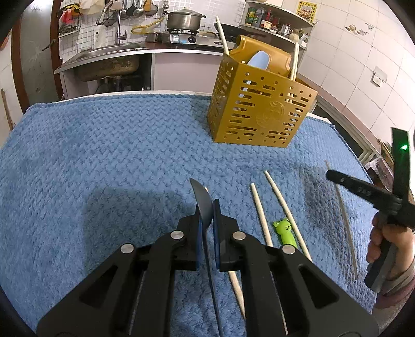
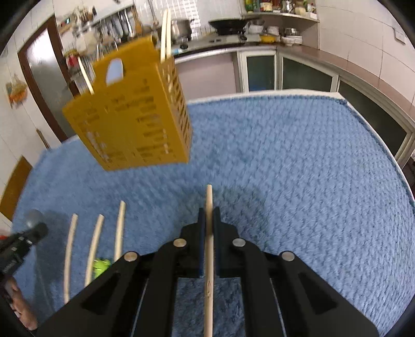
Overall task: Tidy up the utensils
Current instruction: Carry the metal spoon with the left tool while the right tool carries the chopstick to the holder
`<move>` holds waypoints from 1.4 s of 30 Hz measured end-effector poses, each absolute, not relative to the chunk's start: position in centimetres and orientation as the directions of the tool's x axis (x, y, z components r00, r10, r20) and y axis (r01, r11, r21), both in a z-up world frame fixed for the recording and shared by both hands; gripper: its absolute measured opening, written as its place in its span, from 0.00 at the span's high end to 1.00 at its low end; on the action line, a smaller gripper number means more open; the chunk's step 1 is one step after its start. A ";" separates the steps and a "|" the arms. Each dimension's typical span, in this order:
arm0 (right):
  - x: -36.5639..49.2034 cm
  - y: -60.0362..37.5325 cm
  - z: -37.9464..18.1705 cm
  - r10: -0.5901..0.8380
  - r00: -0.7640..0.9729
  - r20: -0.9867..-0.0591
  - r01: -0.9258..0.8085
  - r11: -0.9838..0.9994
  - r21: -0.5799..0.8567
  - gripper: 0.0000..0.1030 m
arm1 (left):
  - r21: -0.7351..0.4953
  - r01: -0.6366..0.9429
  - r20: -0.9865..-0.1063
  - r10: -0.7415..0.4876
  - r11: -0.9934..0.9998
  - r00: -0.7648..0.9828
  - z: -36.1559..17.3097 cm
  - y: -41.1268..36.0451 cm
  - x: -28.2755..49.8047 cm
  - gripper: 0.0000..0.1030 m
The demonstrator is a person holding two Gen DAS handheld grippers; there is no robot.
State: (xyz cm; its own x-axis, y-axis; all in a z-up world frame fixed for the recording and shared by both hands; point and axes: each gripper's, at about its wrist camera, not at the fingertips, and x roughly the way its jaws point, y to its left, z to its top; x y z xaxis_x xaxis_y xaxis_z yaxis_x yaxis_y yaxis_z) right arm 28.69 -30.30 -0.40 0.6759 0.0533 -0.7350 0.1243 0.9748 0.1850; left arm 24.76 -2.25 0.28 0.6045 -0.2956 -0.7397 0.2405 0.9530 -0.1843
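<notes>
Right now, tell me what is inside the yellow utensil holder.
In the yellow utensil holder, pale chopsticks stick up past the rim, with a light blue spoon-like utensil. The slotted walls cover their lower ends and anything on the bottom.

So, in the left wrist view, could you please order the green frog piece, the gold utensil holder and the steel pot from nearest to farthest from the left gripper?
From the left gripper:
1. green frog piece, just right on the towel.
2. gold utensil holder, ahead and right.
3. steel pot, on the far stove.
</notes>
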 end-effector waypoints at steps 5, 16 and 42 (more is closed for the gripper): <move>27.1 -30.7 2.4 0.058 0.760 -0.648 0.105 0.972 0.211 0.94 | -0.174 0.262 -0.723 -0.303 0.949 0.621 1.7 -3.0 24.5 0.95; 26.0 -31.0 5.6 0.105 0.871 -0.481 0.033 0.962 0.270 0.94 | -0.174 0.283 -0.679 -0.323 0.943 0.659 5.3 -3.5 25.6 0.95; 28.3 -28.9 11.5 0.125 0.963 -0.239 -0.066 0.968 0.241 0.94 | -0.151 0.372 -0.538 -0.392 0.916 0.746 12.2 -6.4 30.6 0.95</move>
State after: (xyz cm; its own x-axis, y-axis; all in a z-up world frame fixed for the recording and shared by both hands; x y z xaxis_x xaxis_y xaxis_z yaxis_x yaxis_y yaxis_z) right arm 28.27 -28.90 11.51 0.9630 0.1255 -0.2387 -0.0664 0.9682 0.2410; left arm 30.57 -6.44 12.19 0.7460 -0.3918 -0.5385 0.3719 0.9159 -0.1511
